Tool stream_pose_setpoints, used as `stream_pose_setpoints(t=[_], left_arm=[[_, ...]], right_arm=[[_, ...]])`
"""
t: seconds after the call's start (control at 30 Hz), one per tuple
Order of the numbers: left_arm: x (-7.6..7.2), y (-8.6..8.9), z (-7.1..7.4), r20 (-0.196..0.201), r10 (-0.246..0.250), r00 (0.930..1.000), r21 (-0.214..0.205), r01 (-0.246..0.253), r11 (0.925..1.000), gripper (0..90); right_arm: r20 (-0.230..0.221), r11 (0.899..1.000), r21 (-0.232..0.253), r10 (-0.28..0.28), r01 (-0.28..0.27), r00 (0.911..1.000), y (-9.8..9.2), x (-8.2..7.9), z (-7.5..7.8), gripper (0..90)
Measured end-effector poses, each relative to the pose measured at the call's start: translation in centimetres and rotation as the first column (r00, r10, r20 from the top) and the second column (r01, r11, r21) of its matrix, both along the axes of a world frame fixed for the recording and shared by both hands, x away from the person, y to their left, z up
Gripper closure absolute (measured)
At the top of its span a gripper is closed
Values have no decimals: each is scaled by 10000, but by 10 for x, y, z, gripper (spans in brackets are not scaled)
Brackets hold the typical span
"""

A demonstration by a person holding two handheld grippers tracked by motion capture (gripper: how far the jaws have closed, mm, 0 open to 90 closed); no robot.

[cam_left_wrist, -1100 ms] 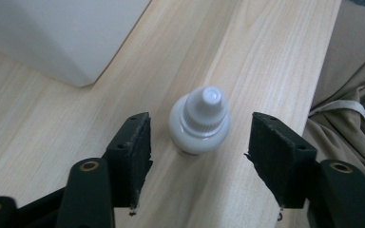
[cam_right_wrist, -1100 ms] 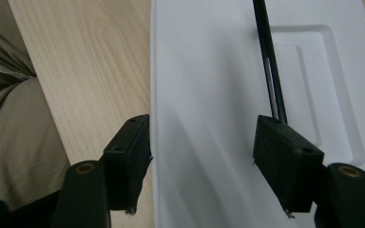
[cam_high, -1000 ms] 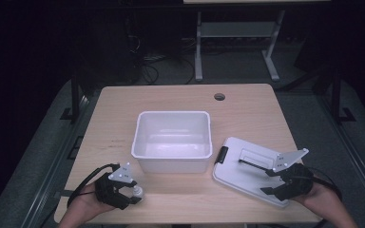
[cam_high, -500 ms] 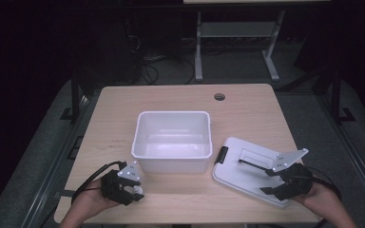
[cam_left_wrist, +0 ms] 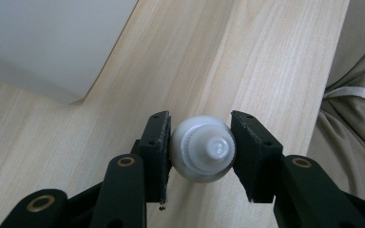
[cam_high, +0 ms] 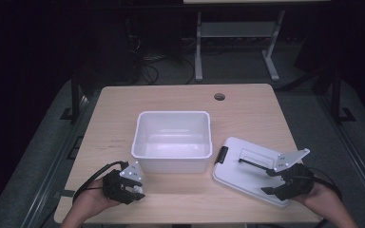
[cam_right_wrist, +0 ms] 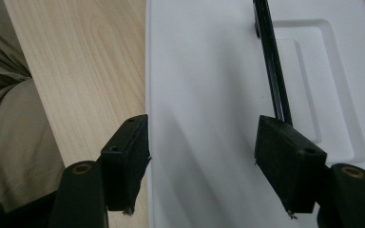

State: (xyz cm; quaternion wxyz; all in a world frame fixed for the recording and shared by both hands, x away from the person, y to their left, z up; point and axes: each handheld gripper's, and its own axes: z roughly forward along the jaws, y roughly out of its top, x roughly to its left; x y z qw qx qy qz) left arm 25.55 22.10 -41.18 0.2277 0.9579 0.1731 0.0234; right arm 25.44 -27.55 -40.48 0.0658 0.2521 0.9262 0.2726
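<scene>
No readable text, label, brand, number or sign on anything in view.

left claw (cam_left_wrist: pixel 200 142) | clamped on white bottle (cam_left_wrist: pixel 202 151), probably capped | table (cam_left_wrist: pixel 247 57)

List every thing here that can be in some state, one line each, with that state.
Bin: open, lid off, upright, nothing inside.
Lid: off the bin, flat on the table to the bin's right, black handle folded down.
Bottle: capped, clamped between the left gripper's pads.
Left gripper: jaws have just been closing, now shut on the bottle.
Right gripper: open, jaws over the lid's edge, gripping nothing.
</scene>
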Motion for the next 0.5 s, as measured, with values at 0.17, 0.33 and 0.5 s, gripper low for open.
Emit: stream_pose_setpoints(t=[0.17,0.33,0.5], left_arm=[[0,-1,0,24,-35,10000,43,35,10000,594],[0,-1,1,30,-82,10000,111,81,9999,595],[-1,-2,1,80,-117,9999,115,116,9999,597]], right_arm=[[-25,10000,-11,38,-38,10000,1,1,0,356],[-40,10000,-8,23,-23,10000,1,2,-1,356],[-67,10000,-9,63,-63,10000,2,2,-1,355]])
